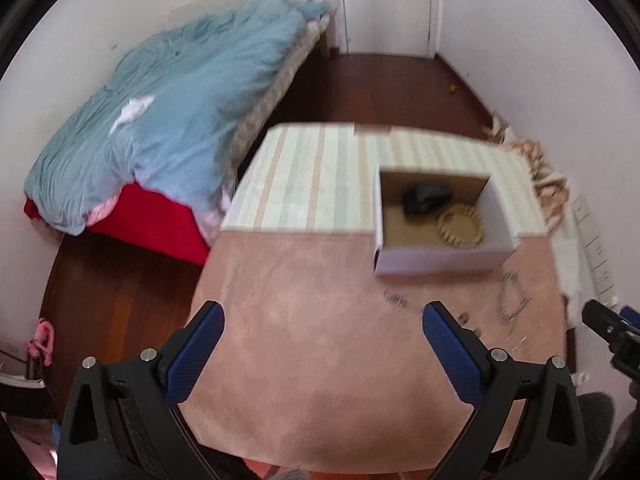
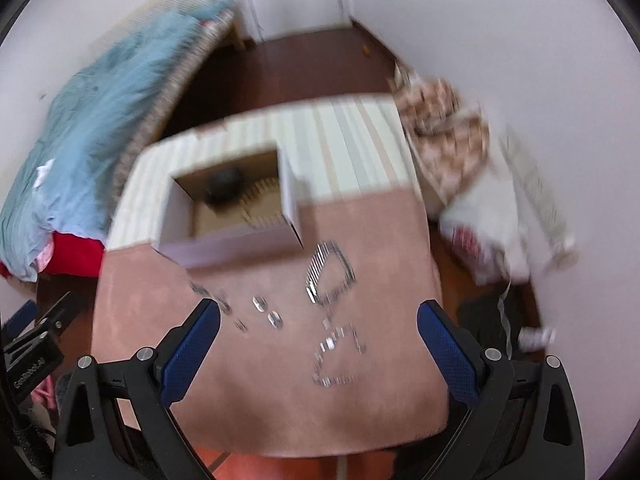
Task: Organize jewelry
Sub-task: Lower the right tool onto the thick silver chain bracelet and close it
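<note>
An open white cardboard box sits on a table with a pink cloth. Inside lie a beige beaded bracelet and a black item. Loose silver jewelry lies on the cloth: a bracelet, a chain, two small pieces and another small piece. My left gripper is open and empty above the cloth. My right gripper is open and empty above the loose jewelry.
A striped cloth covers the table's far part. A bed with a blue quilt stands at the left. Crumpled patterned fabric and white bags lie to the table's right by the wall. The floor is dark wood.
</note>
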